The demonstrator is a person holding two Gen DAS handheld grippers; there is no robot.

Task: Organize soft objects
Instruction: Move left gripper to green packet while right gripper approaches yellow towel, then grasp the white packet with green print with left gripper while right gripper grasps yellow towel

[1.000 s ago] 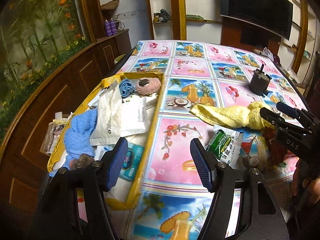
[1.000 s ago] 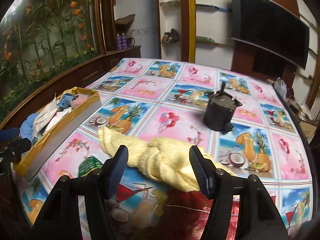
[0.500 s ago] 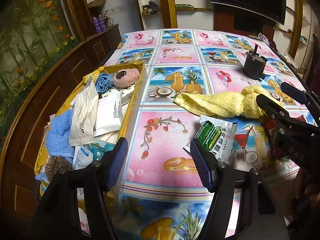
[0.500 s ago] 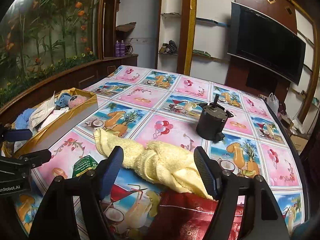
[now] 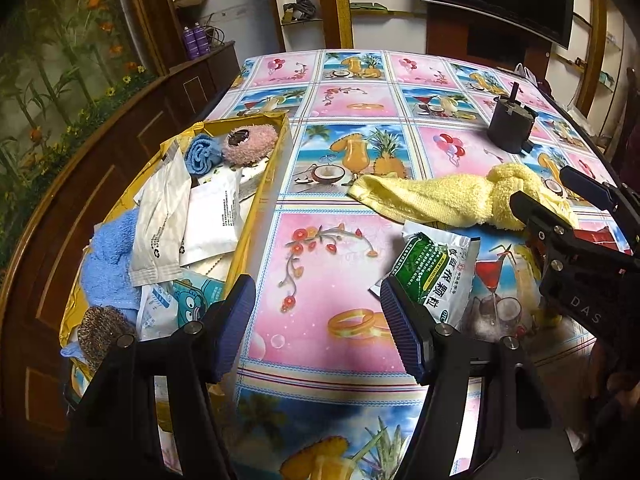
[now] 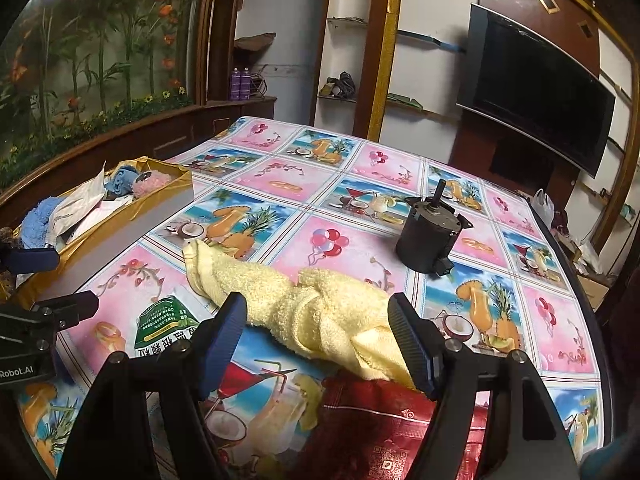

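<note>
A knotted yellow towel point(image 6: 280, 296) point(image 5: 440, 196) lies on the patterned tablecloth. My right gripper point(image 6: 316, 308) point(image 5: 540, 186) straddles its knotted end, open, and the pads are not squeezing it. My left gripper point(image 5: 314, 292) point(image 6: 74, 278) hangs open over bare tablecloth with nothing between its fingers. It is between the yellow box point(image 5: 260, 208) point(image 6: 120, 224) and a green sachet point(image 5: 436, 272) point(image 6: 164, 320). The box holds a blue cloth point(image 5: 108, 264), a small blue roll point(image 5: 200, 154), a pink puff point(image 5: 250, 144), a brown scrubber point(image 5: 104, 332) and white packets.
A black motor-like part point(image 6: 426, 240) point(image 5: 510, 124) stands beyond the towel. A red packet point(image 6: 380, 420) lies under my right gripper near the table's front edge. A dark wooden cabinet point(image 5: 60, 200) runs along the table's left side.
My left gripper shifted right, from over the box to over the tablecloth beside it. The right gripper's jaws spread a little wider around the towel.
</note>
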